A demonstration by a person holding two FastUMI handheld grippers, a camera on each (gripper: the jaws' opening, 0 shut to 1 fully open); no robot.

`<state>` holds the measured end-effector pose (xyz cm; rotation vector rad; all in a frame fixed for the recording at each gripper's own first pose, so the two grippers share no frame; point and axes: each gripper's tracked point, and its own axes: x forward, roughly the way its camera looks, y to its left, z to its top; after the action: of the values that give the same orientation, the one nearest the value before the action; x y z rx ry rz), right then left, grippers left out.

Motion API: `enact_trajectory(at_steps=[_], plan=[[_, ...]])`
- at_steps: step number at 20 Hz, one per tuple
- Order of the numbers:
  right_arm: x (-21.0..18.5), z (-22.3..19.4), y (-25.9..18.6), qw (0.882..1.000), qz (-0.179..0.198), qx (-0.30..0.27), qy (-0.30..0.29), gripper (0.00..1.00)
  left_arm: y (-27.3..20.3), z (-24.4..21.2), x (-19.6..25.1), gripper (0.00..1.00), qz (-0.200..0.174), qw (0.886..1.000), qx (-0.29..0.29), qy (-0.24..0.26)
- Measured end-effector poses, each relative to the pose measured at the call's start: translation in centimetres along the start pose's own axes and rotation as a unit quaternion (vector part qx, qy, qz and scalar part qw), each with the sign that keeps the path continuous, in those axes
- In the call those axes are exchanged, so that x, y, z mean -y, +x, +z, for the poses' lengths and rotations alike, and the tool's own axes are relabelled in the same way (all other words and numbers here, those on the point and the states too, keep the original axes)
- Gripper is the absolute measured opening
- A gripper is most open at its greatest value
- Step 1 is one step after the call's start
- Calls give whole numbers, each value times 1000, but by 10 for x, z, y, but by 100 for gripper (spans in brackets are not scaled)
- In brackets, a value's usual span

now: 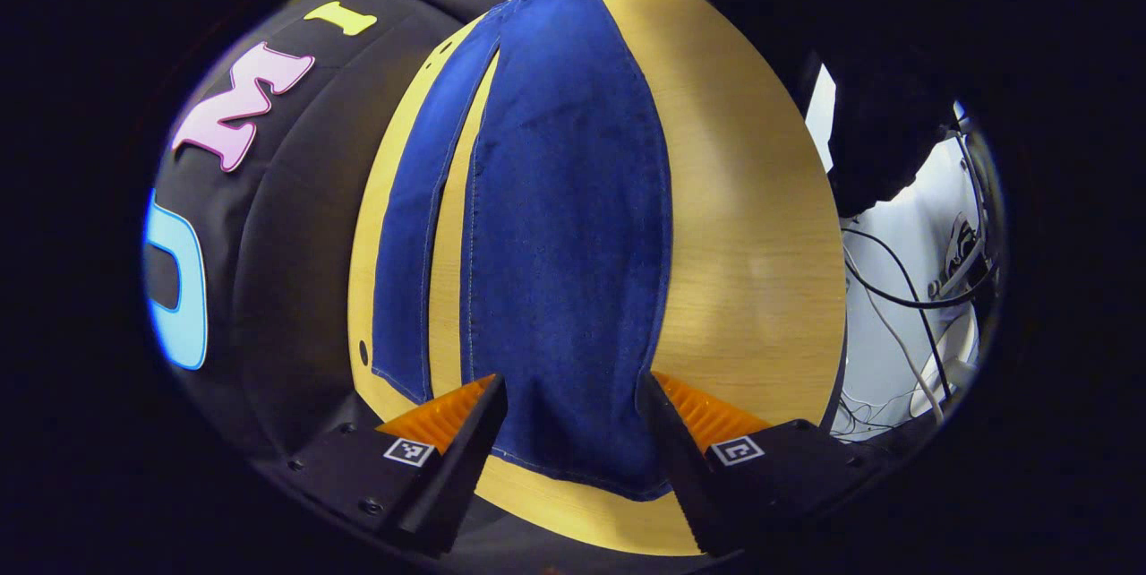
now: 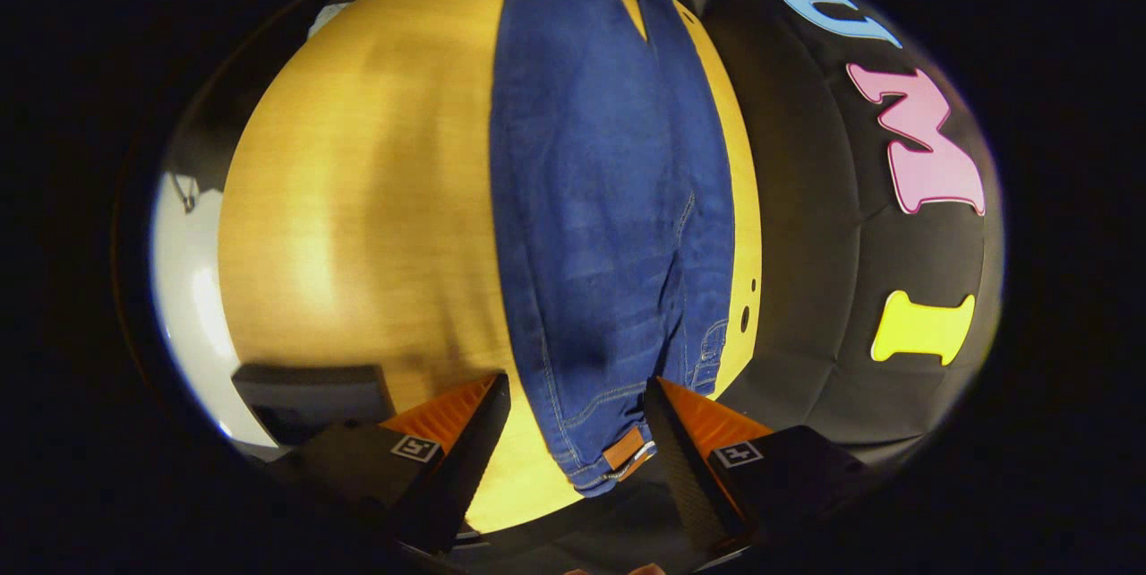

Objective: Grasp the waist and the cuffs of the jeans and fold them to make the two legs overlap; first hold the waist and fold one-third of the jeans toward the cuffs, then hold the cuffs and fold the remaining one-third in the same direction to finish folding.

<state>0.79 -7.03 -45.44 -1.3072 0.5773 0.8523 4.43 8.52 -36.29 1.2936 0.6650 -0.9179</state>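
Left gripper [image 1: 573, 432], jaws spread wide and gripping nothing, hovers at the cuff end of the jeans [image 1: 564, 226]; one cuff hem lies between its fingers without visible contact. Right gripper [image 2: 573, 432], likewise spread wide and empty, faces the waist end of the jeans [image 2: 609, 199], where the waistband sits between its fingers; whether a finger touches the cloth cannot be told. Wooden table [image 1: 743, 226]: a light tabletop that carries the jeans, bordered on one side by the booth's black cloth wall [image 1: 286, 226]. The jeans lie flat and full length across the table [image 2: 358, 199], parallel to the wall, the two legs partly apart: in the left gripper view a narrow wedge of bare wood separates the wide near leg from the slimmer far leg. Brown waist patch [image 2: 627, 448]: sewn on the waistband, close to the right gripper's fingers. In the left gripper view, cables [image 1: 904, 297] hang beyond the table's edge.
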Motion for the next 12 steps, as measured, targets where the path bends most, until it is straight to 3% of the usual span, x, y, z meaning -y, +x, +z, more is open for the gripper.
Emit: enact_trajectory(at_steps=[3,4,6,8,10,11,12], plan=[[17,8,19,999,-33,-6,-32,87,6,2,-6,95,-4,1000,6,9],[25,10,25,998,-47,-15,-31,86,7,-2,-10,90,1,1000,-4,12],[32,14,34,997,-67,-36,-17,85,17,-3,-15,70,1,1000,-17,7],[22,17,40,998,-45,-45,-9,83,29,-5,-20,40,-8,1000,-19,10],[11,17,41,999,-17,-45,-9,45,34,-10,-25,20,-14,1000,-21,3],[11,19,40,999,-12,-44,-8,26,36,-11,-27,17,-19,1000,-19,-9],[6,16,37,999,3,-52,4,26,38,-12,-28,15,-24,999,-19,-23]])
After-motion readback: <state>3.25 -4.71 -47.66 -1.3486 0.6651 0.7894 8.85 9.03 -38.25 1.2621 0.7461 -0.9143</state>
